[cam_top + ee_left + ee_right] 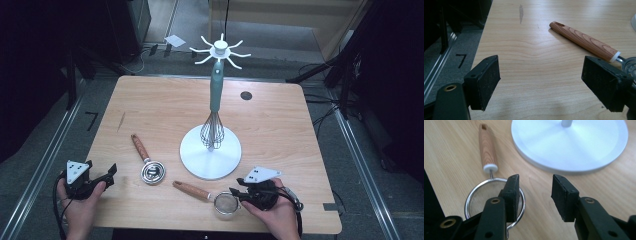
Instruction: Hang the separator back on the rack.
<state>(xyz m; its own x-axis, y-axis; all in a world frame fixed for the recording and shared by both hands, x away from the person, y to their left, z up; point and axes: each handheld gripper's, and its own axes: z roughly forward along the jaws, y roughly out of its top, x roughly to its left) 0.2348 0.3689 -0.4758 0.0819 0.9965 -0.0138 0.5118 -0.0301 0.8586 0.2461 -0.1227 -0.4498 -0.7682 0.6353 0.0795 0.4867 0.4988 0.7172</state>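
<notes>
My left claw [111, 173] sits at the near left corner of the table [150, 95], jaws spread wide with nothing between them. Just ahead of it and to its right lies a wood-handled measuring cup [148, 162], handle pointing away from me; in the left gripper view that handle [584, 41] runs past my right pad, apart from it.

Further right, my right claw [235, 194] hovers at the strainer [212, 197], jaws parted and gripping nothing. In the right gripper view my left pad [512, 195] hangs over the mesh bowl's rim [471, 195], while the wooden handle [487, 147] stretches away up and to the left.

The risk, as I judge it: I am over the bowl, not the handle. If I close here I may catch only the thin wire rim, and the strainer could tip or skid towards the near edge, which lies just behind it.

Beyond my right claw stands the white stand [210, 152], its round base [574, 142] close ahead, with a teal whisk [215, 107] hanging from its hooks. That base crowds any forward sweep, and the whisk would be in the way of a careless lift.
</notes>
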